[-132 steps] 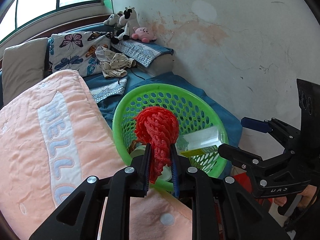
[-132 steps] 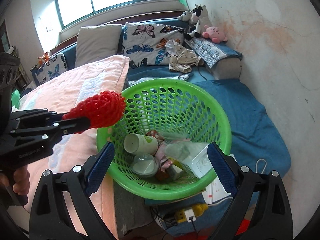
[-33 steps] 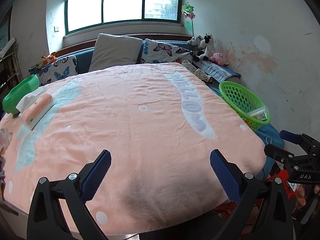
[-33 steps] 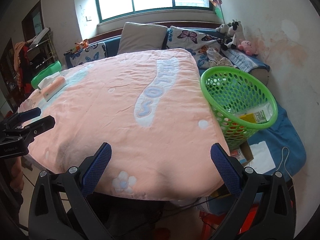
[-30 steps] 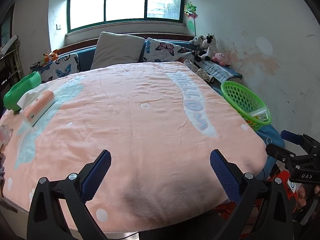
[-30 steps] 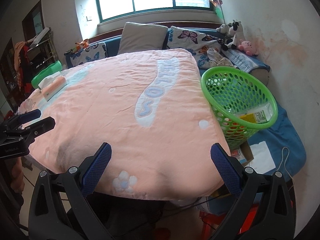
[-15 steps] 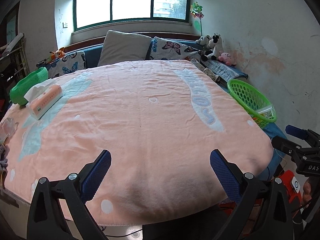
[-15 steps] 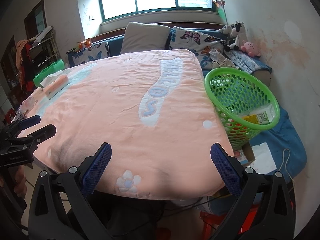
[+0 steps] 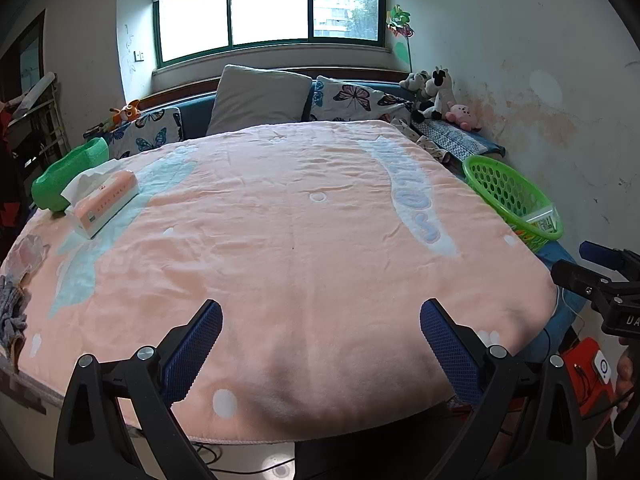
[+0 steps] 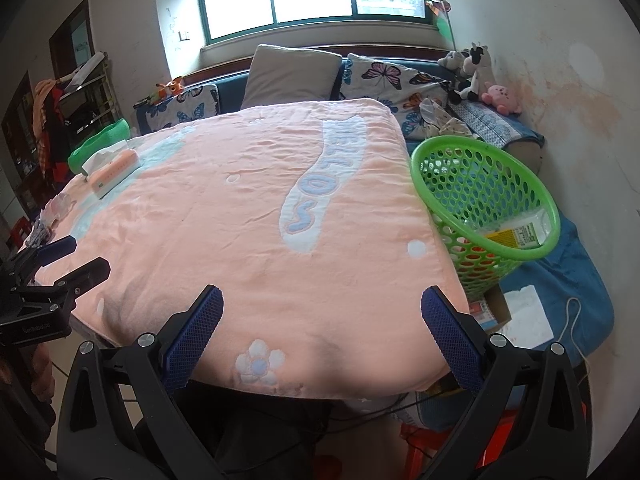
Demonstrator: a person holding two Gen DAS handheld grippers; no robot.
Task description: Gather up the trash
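Note:
A green mesh basket (image 10: 516, 176) with a yellow-and-white packet (image 10: 516, 232) in it stands at the right edge of a table covered by a pink "HELLO" blanket (image 10: 256, 216); it also shows in the left wrist view (image 9: 480, 166). My left gripper (image 9: 320, 344) is open and empty above the blanket's near edge. My right gripper (image 10: 320, 340) is open and empty above the near edge, left of the basket. Each gripper shows at the side of the other's view: the right gripper (image 9: 600, 272) and the left gripper (image 10: 52, 268).
A pink tissue box (image 9: 106, 202) and a green bowl (image 9: 66, 172) sit at the blanket's far left. Crumpled wrappers and a grey rag (image 9: 16, 276) lie at its left edge. Pillows and plush toys (image 9: 436, 92) line the back. A blue mat (image 10: 576, 280) lies by the basket.
The left gripper held a red mesh ball over the basket; now it is open and empty. Both grippers have pulled back from the basket to the table's near edge, and still drift backward.

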